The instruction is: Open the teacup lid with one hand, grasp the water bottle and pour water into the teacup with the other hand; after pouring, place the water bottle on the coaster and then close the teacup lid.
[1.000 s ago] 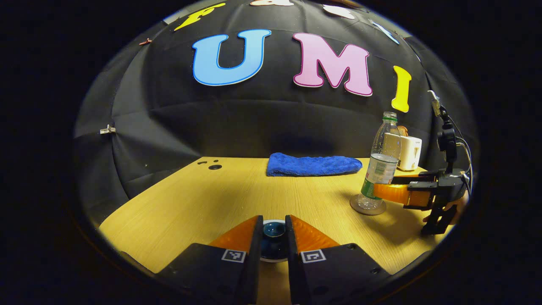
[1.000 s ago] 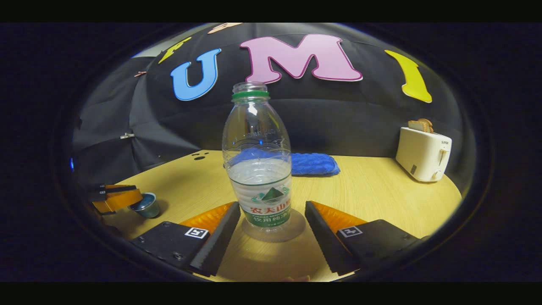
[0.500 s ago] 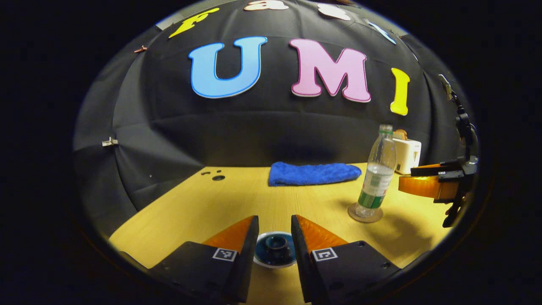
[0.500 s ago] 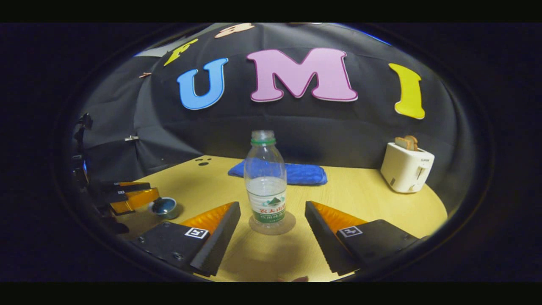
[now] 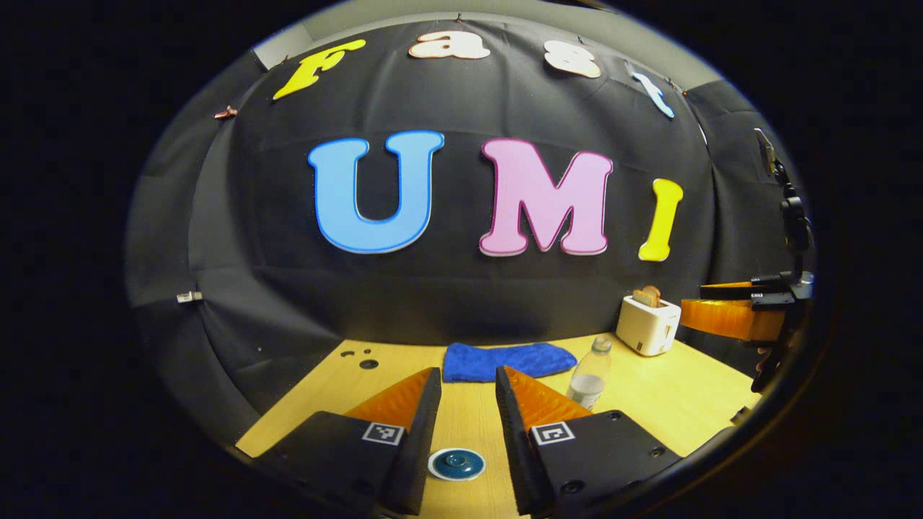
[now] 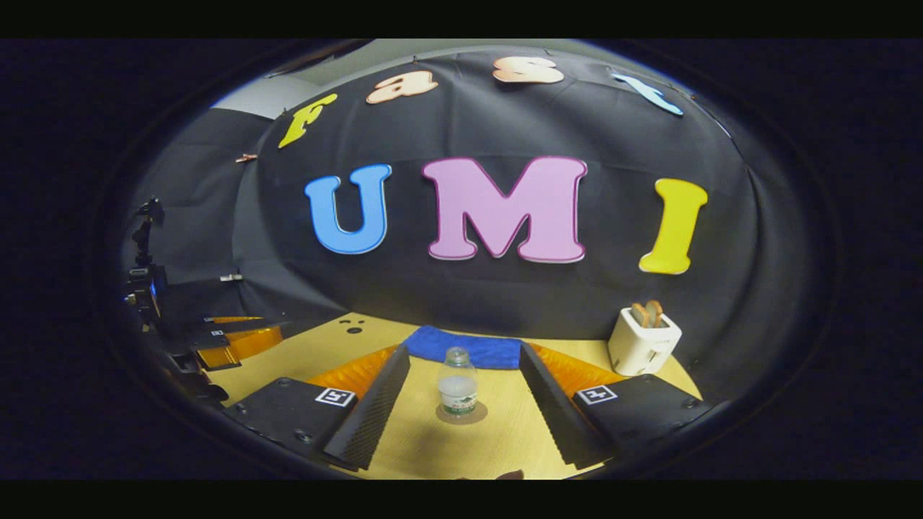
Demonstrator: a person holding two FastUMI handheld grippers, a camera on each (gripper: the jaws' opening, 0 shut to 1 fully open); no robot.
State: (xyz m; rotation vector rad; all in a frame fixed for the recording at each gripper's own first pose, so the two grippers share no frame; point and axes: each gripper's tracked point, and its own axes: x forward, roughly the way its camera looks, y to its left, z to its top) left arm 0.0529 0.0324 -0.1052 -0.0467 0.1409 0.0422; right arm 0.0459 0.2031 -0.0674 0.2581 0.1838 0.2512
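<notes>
Grippers raised above table: left gripper [image 5: 467,404] agape over lidded teacup [image 5: 456,464], right gripper [image 6: 465,393] agape facing water bottle [image 6: 457,383] on coaster [image 6: 461,414].

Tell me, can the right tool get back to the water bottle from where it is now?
Probably yes. The right tool is open and points straight at the water bottle, which stands upright on its coaster with bare table between them.

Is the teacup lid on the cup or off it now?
On. The lid sits flat over the teacup, knob up, between the open left gripper fingers, which do not touch it.
</notes>
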